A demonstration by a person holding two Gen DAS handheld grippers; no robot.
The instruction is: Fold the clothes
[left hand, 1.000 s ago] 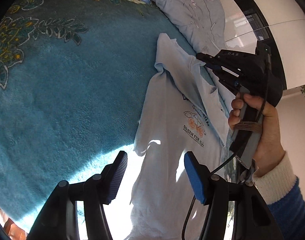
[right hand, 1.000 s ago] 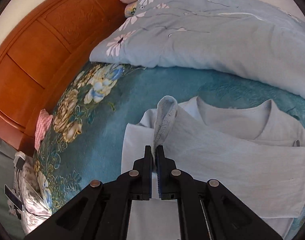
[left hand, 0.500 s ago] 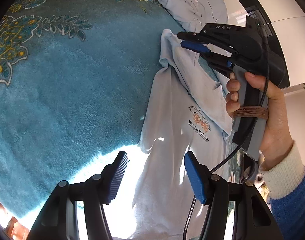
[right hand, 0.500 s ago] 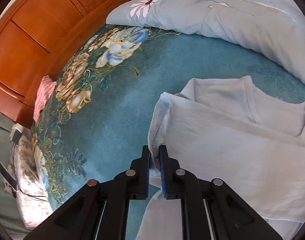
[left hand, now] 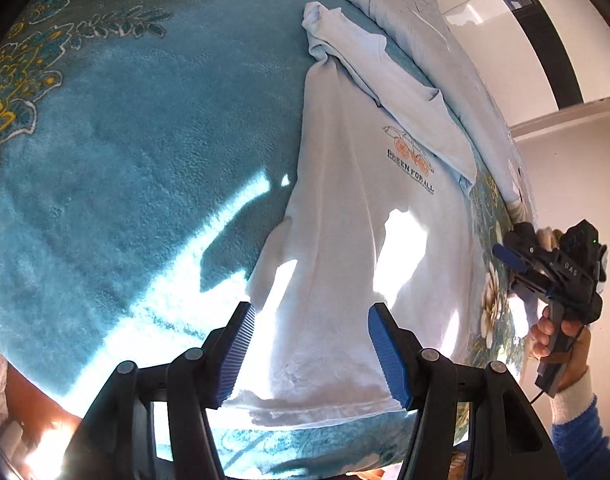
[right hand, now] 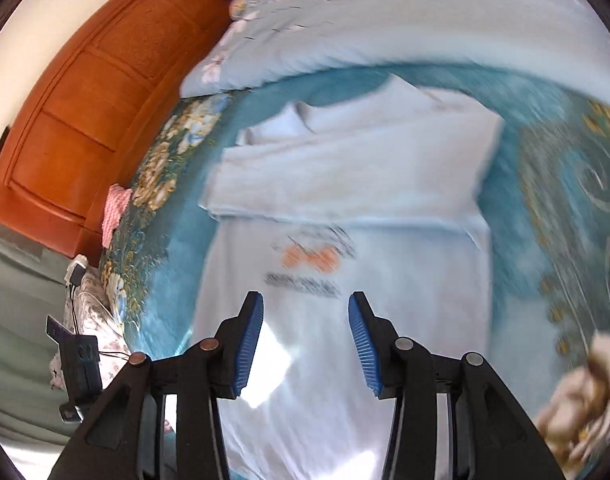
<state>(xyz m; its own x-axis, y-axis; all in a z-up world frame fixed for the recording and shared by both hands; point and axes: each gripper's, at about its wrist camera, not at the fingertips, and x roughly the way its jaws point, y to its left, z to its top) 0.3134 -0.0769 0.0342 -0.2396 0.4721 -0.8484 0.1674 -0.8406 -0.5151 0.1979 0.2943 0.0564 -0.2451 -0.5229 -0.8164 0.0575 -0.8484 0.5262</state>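
- On the bed, over the teal blanket (left hand: 125, 152), lies the pale blue T-shirt (left hand: 345, 240), print side up, with one sleeve already laid across the chest above the print.
- At the left of the left wrist view, the blanket is bare plush with sun patches; the shirt's left long edge makes a small loose flap just ahead of the left tool (left hand: 309, 350).
- Between the pads of the left tool, which stand wide apart and hold nothing, shows the lower body of the shirt; the hem (left hand: 313, 408) runs just below and between them.
- Judging by its wrinkles and drape, the shirt is light, thin and very soft. It will not keep any shape, and it should cling a little to the plush blanket instead of sliding.
- I think the best places to take hold are the hem corners or a side edge, where only one or two layers come between the pads; a pinch in the middle would gather the cloth.
- At the far right of the same view, the right tool (left hand: 505, 264) is held in a hand beyond the shirt's right edge, not touching it.
- From the right wrist view, which is blurred, the right tool (right hand: 305, 340) has its pads apart and empty, and the shirt (right hand: 345, 184) lies ahead and under them, collar far, near the grey quilt (right hand: 385, 20).
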